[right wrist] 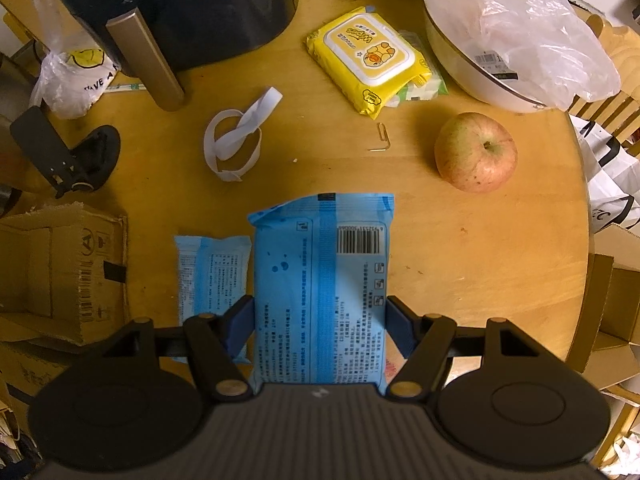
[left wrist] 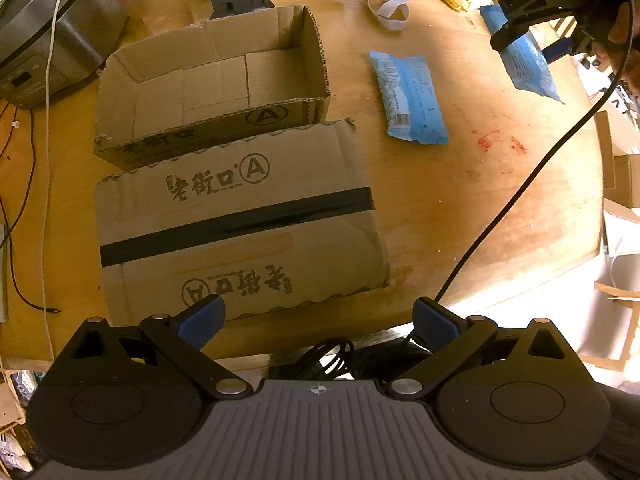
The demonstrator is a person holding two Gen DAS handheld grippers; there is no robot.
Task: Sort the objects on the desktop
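Note:
My right gripper [right wrist: 319, 316] is shut on a blue tissue pack [right wrist: 322, 276] and holds it above the wooden table; the same pack [left wrist: 524, 60] and gripper [left wrist: 532, 36] show at the top right of the left wrist view. A second blue pack [left wrist: 408, 96] lies flat on the table, right of an open cardboard box [left wrist: 216, 84]; it also shows in the right wrist view [right wrist: 208, 276]. My left gripper [left wrist: 318, 320] is open and empty at the table's near edge, over a flattened cardboard piece [left wrist: 240, 224].
A yellow wipes pack [right wrist: 368, 56], an apple [right wrist: 476, 152], a white strap loop [right wrist: 236, 140], a paper clip [right wrist: 382, 136], a bowl under a plastic bag [right wrist: 520, 28] and a black air fryer [right wrist: 192, 8] stand on the table. A black cable [left wrist: 540, 176] crosses the right side.

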